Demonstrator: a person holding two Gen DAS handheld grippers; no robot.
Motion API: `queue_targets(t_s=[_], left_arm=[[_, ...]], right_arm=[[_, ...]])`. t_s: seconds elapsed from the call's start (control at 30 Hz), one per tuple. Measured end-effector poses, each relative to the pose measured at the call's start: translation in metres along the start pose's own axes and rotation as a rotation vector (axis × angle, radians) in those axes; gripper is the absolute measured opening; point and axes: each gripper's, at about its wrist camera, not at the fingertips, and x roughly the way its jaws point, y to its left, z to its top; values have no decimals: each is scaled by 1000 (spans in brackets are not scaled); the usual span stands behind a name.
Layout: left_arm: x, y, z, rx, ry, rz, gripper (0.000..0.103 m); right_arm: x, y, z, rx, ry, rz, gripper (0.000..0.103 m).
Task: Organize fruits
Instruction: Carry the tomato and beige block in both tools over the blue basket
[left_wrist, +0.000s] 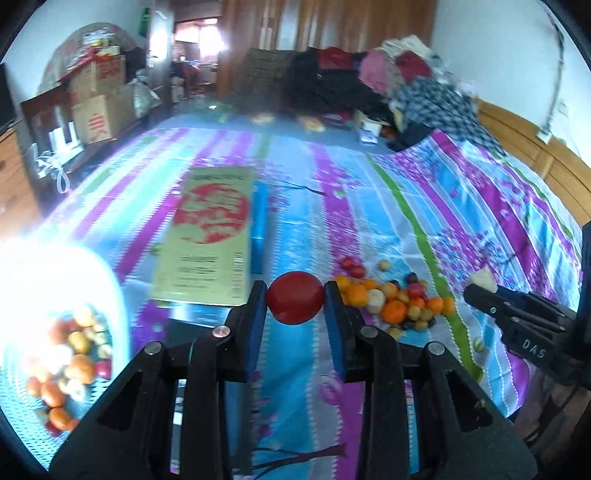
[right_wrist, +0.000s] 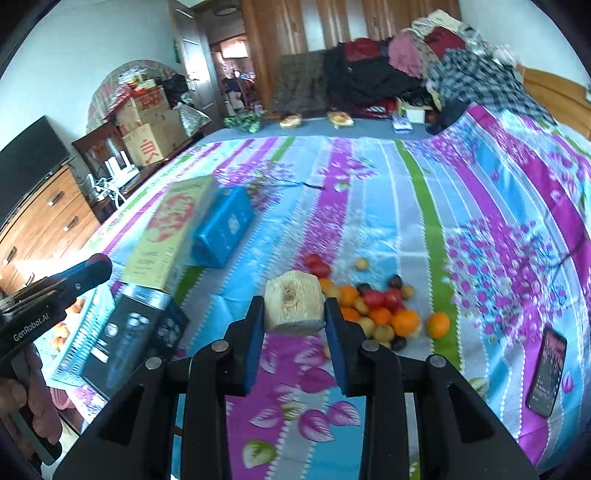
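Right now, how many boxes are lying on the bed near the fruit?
3: a yellow box with a red circle, a blue box beside it, a black box nearer. Others may be hidden.

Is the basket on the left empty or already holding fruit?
Holding fruit. The white basket in the left wrist view has oranges and other small fruits piled inside; glare hides its upper part.

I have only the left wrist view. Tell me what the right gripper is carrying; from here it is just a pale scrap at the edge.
Observer: The right gripper is shut on a pale, fibrous cut chunk, with flat cut faces.
Operator: Report anything on the bedspread to its right.
Observer: A phone lies flat there, screen lit.
Operator: Say what stands beside the yellow box.
Observer: A blue box leans against the yellow box.
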Motion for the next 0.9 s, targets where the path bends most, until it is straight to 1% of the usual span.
queue_targets(t_s=[0.17, 0.3, 0.5, 0.9], left_arm=[[-20, 34, 3, -54, -23, 63, 32], [-36, 65, 4, -106, -49, 108, 32], [-55, 107, 6, -170, -76, 168, 32], [-91, 186, -8, -298, -98, 287, 32]], right_arm=[[-4, 37, 16, -40, -14, 56, 36], [-3, 71, 26, -75, -11, 110, 36], [-2, 121, 37, -132, -11, 167, 36], [7, 212, 55, -237, 8, 266, 36]])
